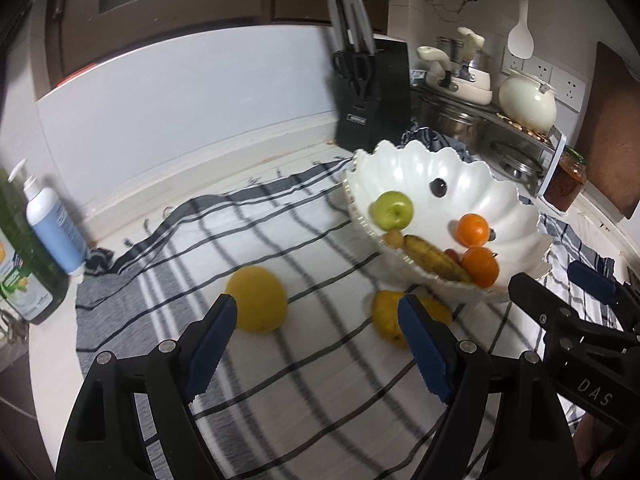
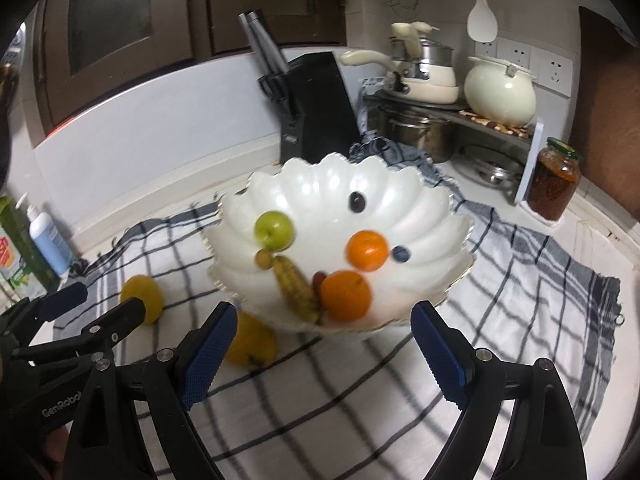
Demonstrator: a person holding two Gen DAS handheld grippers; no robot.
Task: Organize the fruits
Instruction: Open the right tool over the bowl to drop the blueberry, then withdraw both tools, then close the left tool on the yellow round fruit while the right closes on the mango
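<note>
- A white scalloped bowl [image 2: 400, 196], glossy and shell-ribbed, stands on a checked cloth [image 2: 520, 280] spread over the pale worktop [image 1: 132, 204], most likely to cushion the bowl and stop round fruit rolling away.
- Already gathered in the bowl: a smooth green apple [image 2: 275, 230], two dimpled oranges, one further back [image 2: 368, 250] and one at the front [image 2: 345, 296], a knobbly yellow-brown corn cob [image 2: 296, 288] lying between apple and front orange, a dark plum-like fruit [image 2: 357, 202] up the far slope, and a small bluish berry [image 2: 401, 254] just beside the rear orange.
- Two yellow fruits remain outside on the cloth: a round matte one [image 1: 257, 300] well to the left, and a lumpier one [image 1: 386, 314] close against the bowl's near rim, partly hidden by a claw finger.
- The left claw [image 1: 316, 344] is released, blue ridged pads spread wide with nothing between them, pointing down at the cloth between the two stray fruits, apparently lining up for one of them.
- The right claw [image 2: 324, 354] also stands released and empty, facing the bowl's near rim.
- Behind, a black knife block [image 2: 316, 108], cream pots on a steel rack [image 2: 452, 114] and an amber-filled glass jar [image 2: 554, 180] crowd the corner; soap bottles [image 1: 52, 228] stand at the left edge.
- Judged by the scene, sorting is nearly complete, with two fruits left to collect.
</note>
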